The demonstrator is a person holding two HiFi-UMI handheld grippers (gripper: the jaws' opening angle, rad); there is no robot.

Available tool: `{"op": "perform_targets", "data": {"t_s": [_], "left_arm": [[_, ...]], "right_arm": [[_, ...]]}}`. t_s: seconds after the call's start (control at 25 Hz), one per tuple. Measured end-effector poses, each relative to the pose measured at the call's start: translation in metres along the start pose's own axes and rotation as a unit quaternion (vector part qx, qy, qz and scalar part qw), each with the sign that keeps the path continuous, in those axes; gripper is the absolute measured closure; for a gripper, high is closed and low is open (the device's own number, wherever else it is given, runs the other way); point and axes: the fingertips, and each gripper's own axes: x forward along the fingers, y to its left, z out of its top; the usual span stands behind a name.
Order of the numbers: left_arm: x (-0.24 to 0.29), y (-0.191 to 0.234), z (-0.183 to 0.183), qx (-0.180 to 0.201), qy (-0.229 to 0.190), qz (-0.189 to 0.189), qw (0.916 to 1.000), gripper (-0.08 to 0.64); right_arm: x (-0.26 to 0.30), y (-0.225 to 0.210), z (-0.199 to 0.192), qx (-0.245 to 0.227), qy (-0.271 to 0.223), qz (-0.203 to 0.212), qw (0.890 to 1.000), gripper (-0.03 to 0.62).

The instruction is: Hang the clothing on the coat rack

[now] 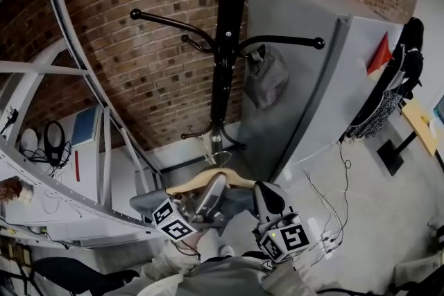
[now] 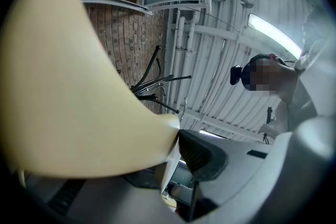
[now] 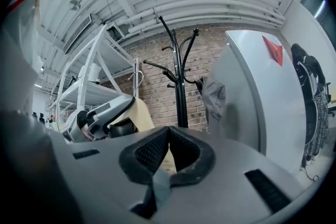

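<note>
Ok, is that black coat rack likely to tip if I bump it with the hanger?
Possibly: the coat rack is a tall thin pole on small-looking feet. The grey cloth hanging off one arm probably loads that side slightly. The wooden hanger looks rigid, so a knock would likely pass straight on.

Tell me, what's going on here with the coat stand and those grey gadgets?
A person holds a two-jaw gripper in each hand. The left gripper is clamped on a wooden hanger, and the right gripper appears to pinch the grey garment that goes with it. Both are held low in front of the black coat rack by the brick wall, and the hanger is not yet on a hook. A grey cloth item hangs from one arm.
</note>
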Motion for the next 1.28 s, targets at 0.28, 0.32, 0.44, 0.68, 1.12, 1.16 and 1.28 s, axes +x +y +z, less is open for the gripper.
{"op": "perform_targets", "data": {"t_s": [0.28,0.32,0.44,0.68,1.12,1.16,1.28], "left_arm": [[0.007,0.011,-0.002,-0.008,0.005,-0.004,1.0000,0.454],[0.008,0.011,-0.002,-0.009,0.005,-0.005,0.9999,0.454],[0.013,0.012,-0.001,-0.011,0.004,-0.006,0.9999,0.454],[0.025,0.020,-0.001,-0.014,-0.004,0.003,0.9999,0.454],[0.053,0.025,-0.003,-0.005,-0.007,0.002,1.0000,0.454],[0.055,0.027,-0.002,-0.003,-0.009,0.003,1.0000,0.454],[0.063,0.029,0.003,0.005,-0.011,0.002,0.9999,0.454]], "right_arm": [[0.008,-0.006,-0.003,0.000,0.005,-0.010,1.000,0.568],[0.009,-0.007,-0.003,0.001,0.005,-0.011,1.000,0.568],[0.013,-0.010,-0.002,0.001,0.004,-0.009,1.000,0.568],[0.024,-0.016,0.003,-0.001,0.009,0.009,1.000,0.568],[0.030,-0.046,0.013,-0.002,0.000,0.014,1.000,0.568],[0.031,-0.048,0.014,-0.002,-0.001,0.016,1.000,0.568],[0.035,-0.053,0.017,-0.004,-0.004,0.022,1.000,0.568]]}}
